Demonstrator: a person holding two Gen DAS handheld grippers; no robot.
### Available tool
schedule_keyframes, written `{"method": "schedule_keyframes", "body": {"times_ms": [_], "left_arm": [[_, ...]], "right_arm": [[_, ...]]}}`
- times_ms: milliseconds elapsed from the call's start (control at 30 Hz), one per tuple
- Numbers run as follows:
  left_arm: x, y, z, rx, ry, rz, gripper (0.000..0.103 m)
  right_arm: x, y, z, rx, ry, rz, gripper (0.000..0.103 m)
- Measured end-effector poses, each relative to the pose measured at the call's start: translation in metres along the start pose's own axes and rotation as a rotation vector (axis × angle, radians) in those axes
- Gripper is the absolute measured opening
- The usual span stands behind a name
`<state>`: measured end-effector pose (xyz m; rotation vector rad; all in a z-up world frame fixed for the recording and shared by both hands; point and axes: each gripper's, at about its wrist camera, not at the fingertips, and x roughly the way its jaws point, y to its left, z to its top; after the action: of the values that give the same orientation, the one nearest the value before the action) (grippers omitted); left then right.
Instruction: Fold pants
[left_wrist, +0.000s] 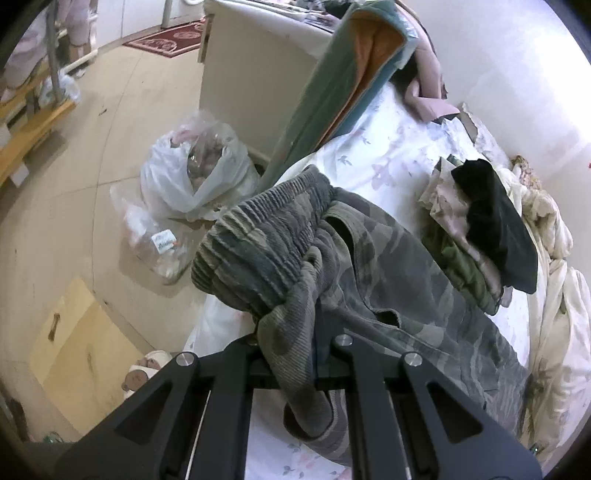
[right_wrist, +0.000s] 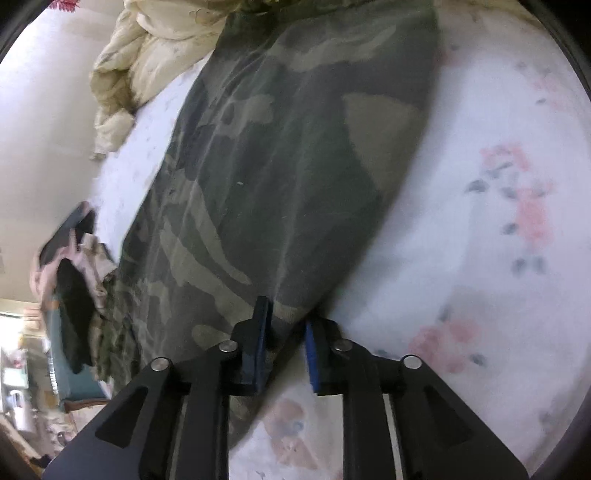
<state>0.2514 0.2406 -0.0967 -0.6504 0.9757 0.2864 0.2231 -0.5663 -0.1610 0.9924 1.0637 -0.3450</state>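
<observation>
Your left gripper (left_wrist: 291, 354) tilts steeply down, clenched on the camouflage pants (left_wrist: 369, 273) at the ribbed waistband (left_wrist: 258, 240), bunched near the bed's edge. Your right gripper (right_wrist: 286, 350) stands parted astride a trouser-leg edge, with bare floral sheet (right_wrist: 498, 221) to its right.

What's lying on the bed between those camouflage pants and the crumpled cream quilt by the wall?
A small pile of clothes topped by a black garment sits there on the floral sheet, between the camouflage pants and the cream quilt. The left wrist view shows it.
</observation>
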Motion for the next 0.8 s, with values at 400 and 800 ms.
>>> {"method": "schedule_keyframes", "body": {"times_ms": [400, 800], "left_arm": [[-0.07, -0.139, -0.036, 0.439, -0.254, 0.075, 0.006], [0.008, -0.369, -0.228, 1.103, -0.182, 0.112, 0.011]], "right_arm": [[-0.07, 0.08, -0.038, -0.243, -0.083, 0.052, 0.057], [-0.096, 0.086, -0.007, -0.217, -0.133, 0.157, 0.058]]}}
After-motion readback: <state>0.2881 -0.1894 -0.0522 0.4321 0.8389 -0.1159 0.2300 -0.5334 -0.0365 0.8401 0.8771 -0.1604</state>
